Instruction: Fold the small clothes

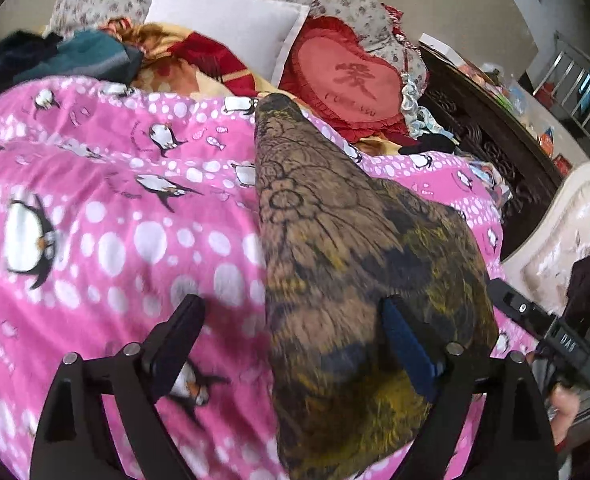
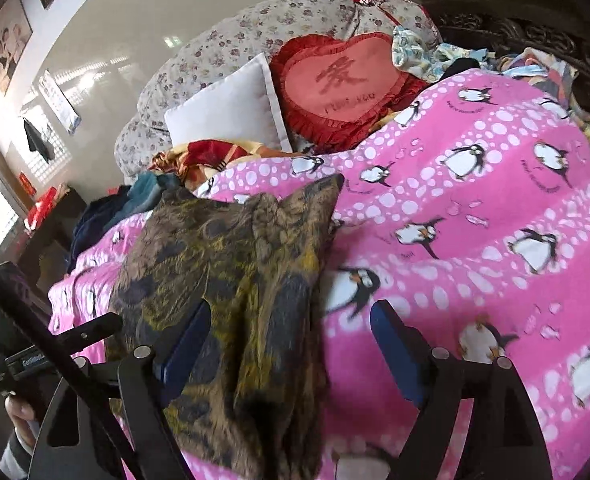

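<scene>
Here, bed: pink penguin-print quilt [image 1: 107,208] covers it.
Garment: brown-and-yellow patterned cloth [image 1: 335,248], folded narrow, lies on the quilt.
Left tool [image 1: 295,320]: spread, one finger over the cloth's edge.
Right tool [image 2: 291,332]: spread, pinching nothing.
Risk: a finger catching the near edge while pulling away would probably drag the fold open.

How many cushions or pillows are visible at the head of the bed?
3: white pillow, red heart cushion beside it, floral pillow behind both; more may be hidden.
</scene>
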`<state>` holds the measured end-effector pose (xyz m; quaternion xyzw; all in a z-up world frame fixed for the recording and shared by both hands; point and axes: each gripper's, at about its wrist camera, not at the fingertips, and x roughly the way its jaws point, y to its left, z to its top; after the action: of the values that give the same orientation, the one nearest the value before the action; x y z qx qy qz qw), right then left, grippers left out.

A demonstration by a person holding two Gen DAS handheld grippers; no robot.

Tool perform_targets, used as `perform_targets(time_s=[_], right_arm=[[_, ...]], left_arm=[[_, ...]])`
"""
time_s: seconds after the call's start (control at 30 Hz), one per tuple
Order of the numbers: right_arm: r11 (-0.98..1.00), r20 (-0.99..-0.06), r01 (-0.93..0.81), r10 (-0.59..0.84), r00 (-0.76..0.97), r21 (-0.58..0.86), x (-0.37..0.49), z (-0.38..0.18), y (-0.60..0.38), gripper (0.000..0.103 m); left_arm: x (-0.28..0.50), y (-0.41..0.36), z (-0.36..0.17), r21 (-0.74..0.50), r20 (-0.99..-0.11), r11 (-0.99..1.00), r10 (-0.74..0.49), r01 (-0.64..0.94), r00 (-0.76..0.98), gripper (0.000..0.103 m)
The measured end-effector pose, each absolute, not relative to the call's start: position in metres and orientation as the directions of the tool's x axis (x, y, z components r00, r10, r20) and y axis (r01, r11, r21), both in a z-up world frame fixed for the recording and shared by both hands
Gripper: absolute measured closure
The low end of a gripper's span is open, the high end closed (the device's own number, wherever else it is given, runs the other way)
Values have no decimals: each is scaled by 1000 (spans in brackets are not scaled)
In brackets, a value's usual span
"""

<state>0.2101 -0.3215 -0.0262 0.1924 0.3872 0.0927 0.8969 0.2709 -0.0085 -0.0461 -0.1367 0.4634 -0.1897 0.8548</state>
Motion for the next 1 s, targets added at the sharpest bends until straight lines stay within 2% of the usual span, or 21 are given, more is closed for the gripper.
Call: perform_targets(time_s=[0.07,0.3,0.37,0.4,0.43,0.5,0.57,0.6,0.63,1.0], right_arm=[[898,-655,-37,348,671,439,218,-31,-321,17],[899,-642,-110,383,664,423,240,-36,-295,16],[930,-656,-121,334,677,348,241,-37,-279,17],[937,-657,-126,320,683,325,240,-37,-274,21],[939,-653,-130,316,688,318,239,-37,-270,25],[938,-645,-123,314,697,324,235,-34,-271,46],[931,-638,-117,324,699,345,230,-30,-276,60],[928,-636,-116,330,697,353,227,-27,-277,65],[926,-634,-114,333,698,360,223,-22,-278,67],[889,-565,-243,438,700,388,140,77,-233,70]], left_arm=[[274,-10,-47,-436,-730,878,-473,196,494,1],[265,-28,-46,-335,-738,915,-402,223,542,0],[259,-34,-46,-343,-732,903,-429,258,530,6],[257,-39,-49,-340,-738,899,-437,275,514,20],[255,-44,-52,-327,-751,902,-429,282,502,26],[253,-47,-53,-312,-746,907,-418,283,518,32],[251,-42,-48,-323,-746,905,-423,276,514,51],[249,-39,-44,-334,-743,901,-432,276,512,65],[245,-35,-35,-332,-738,899,-435,284,515,69],[155,17,65,-271,-671,898,-434,346,601,70]])
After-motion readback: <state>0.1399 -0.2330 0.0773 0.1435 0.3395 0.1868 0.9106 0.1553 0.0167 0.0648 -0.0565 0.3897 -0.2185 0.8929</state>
